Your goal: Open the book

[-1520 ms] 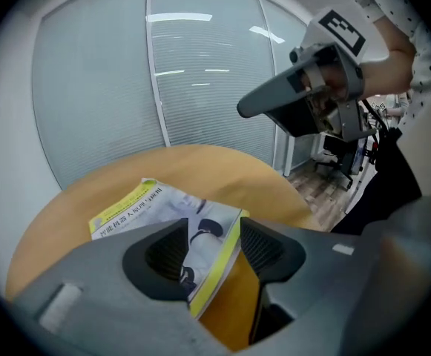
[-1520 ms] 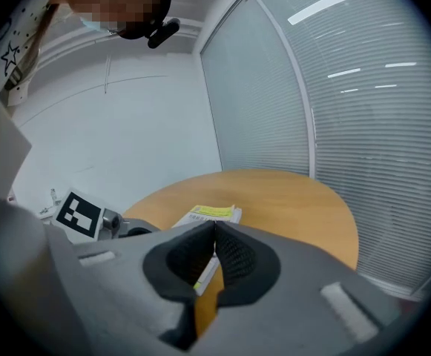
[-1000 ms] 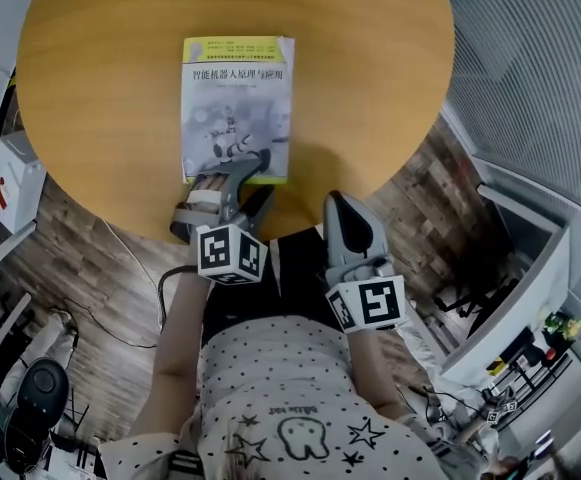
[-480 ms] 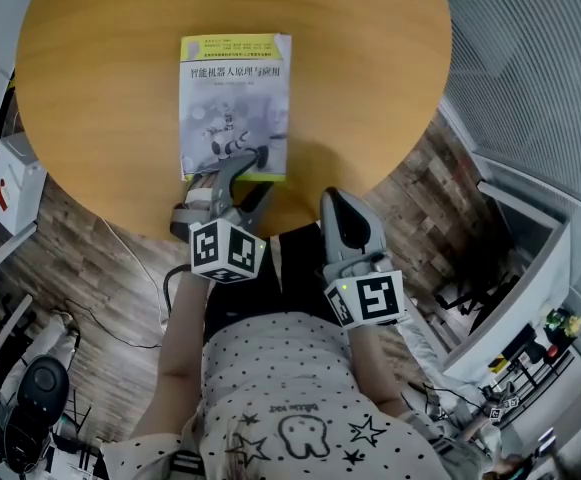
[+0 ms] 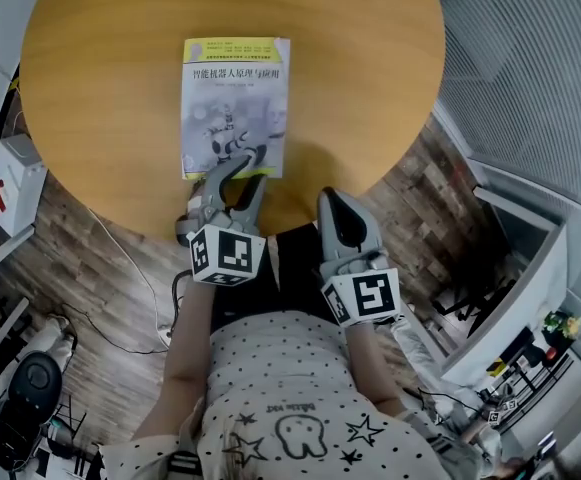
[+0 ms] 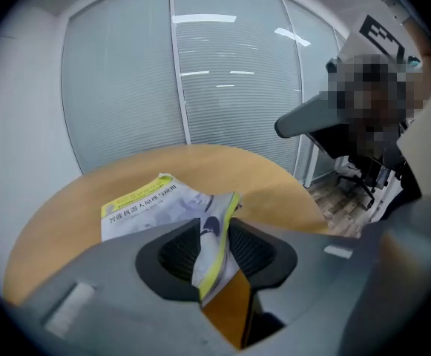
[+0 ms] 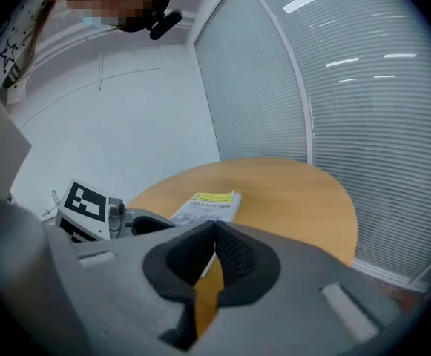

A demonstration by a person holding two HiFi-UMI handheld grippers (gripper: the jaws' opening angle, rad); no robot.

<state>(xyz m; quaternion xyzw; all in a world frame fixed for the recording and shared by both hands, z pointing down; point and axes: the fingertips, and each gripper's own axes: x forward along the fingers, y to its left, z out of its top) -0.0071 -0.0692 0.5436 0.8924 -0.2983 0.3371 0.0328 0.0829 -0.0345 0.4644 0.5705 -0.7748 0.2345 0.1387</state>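
Cover-lift | your L gripper (image 5: 238,164) jaws just closed, pinching grey-yellow paperback book (image 5: 234,98) at near-right cover corner | R gripper (image 5: 342,208) pressed together, empty | nxt: swing cover up, left

The book (image 5: 235,103) bears the Chinese title 智能机器人原理与应用 in dark characters near the top of its cover, below a yellow band (image 5: 232,45) whose small print is too fine to read. Black-and-white square markers (image 5: 227,255) sit on the cubes of the left gripper (image 5: 242,160) and right gripper (image 5: 336,198). The lettering on the shirt (image 5: 290,408) cannot be made out.
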